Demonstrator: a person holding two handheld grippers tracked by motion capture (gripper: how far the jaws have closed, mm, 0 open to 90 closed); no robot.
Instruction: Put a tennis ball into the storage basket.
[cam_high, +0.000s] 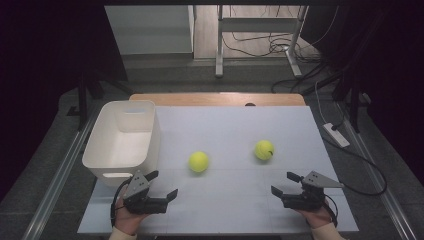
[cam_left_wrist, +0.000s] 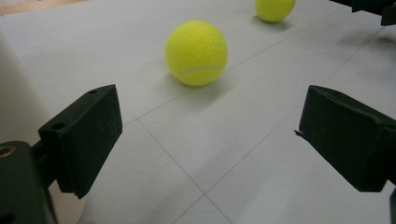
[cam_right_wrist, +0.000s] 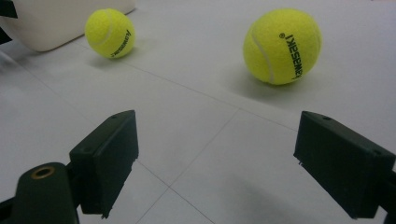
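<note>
Two yellow tennis balls lie on the white table: the left ball near the middle and the right ball farther right. My left gripper rests low at the front left, open and empty, its jaws pointing toward the left ball; the right ball lies beyond. My right gripper sits at the front right, open with nothing between the jaws. Just ahead of it lies the right ball, with the left ball farther off.
A white plastic bin stands at the table's left side, just beyond my left gripper; its wall is behind the left ball. Past the table's far edge are a metal desk frame and cables on the floor.
</note>
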